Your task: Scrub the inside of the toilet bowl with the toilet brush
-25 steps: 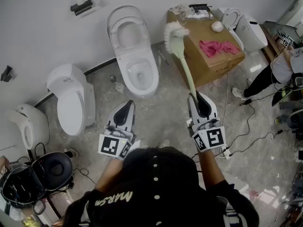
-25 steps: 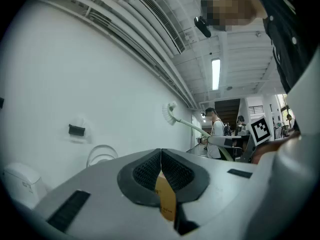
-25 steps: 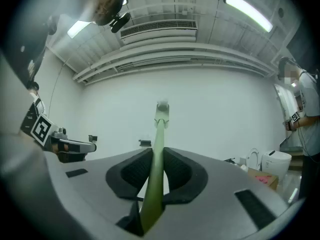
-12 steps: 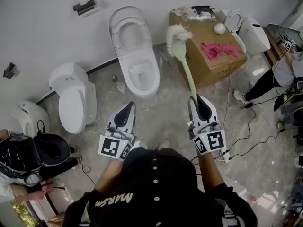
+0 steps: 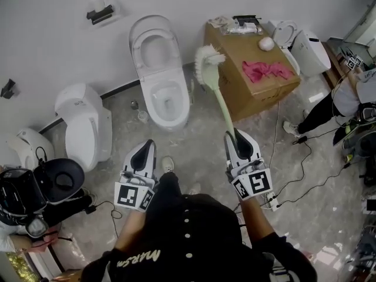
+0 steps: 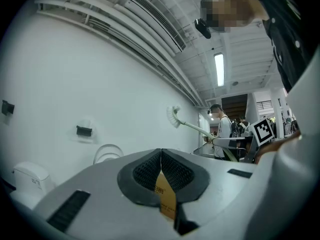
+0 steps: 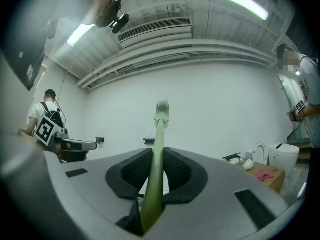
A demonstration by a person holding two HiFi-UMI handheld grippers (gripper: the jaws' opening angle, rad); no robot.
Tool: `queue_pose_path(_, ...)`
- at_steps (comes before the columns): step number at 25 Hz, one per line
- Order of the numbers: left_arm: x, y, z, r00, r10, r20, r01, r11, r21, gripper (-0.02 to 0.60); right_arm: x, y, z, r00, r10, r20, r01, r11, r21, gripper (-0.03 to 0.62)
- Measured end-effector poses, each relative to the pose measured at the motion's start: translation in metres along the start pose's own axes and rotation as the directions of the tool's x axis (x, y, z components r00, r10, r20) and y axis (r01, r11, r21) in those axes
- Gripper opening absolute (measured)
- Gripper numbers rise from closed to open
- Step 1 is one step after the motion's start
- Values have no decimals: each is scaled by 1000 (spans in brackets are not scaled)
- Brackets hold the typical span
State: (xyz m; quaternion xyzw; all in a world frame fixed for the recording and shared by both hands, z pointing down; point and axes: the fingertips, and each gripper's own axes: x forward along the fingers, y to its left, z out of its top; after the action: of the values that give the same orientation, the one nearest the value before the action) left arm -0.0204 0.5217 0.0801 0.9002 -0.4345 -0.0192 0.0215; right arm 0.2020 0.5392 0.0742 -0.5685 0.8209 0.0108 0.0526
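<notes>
Above the floor just right of the open toilet bowl (image 5: 167,122), the toilet brush (image 5: 218,101) points bristles-forward, not yet in the bowl, its head near the cardboard box (image 5: 252,87) corner. The right gripper (image 5: 235,137) is clamped on its green handle; the left gripper (image 5: 147,145) has its jaws together, holding nothing. To do this well, I judge: swing left, tip the head down inside the rim, keep the clamp firm against handle twist.

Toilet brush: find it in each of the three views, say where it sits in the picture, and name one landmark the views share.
Head view: the toilet brush is right of centre, slanting up-left from the right gripper.
Left gripper view: toilet brush right of centre, bristles leftward against the wall.
Right gripper view: toilet brush dead centre, handle between the jaws.
Shared landmark: black wall holder.
</notes>
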Motion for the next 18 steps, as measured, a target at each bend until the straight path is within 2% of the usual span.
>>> queue_pose_path(11,37,16,6,999,4,35,-5,1000,13,26,24,-25,3,1000,2,18,-2,1000,-4,86)
queue_pose_path(18,63,51,6,999,20,27,-20,1000,12,26,62,-31,-2,1000,6,11,-6,1000,-6,86)
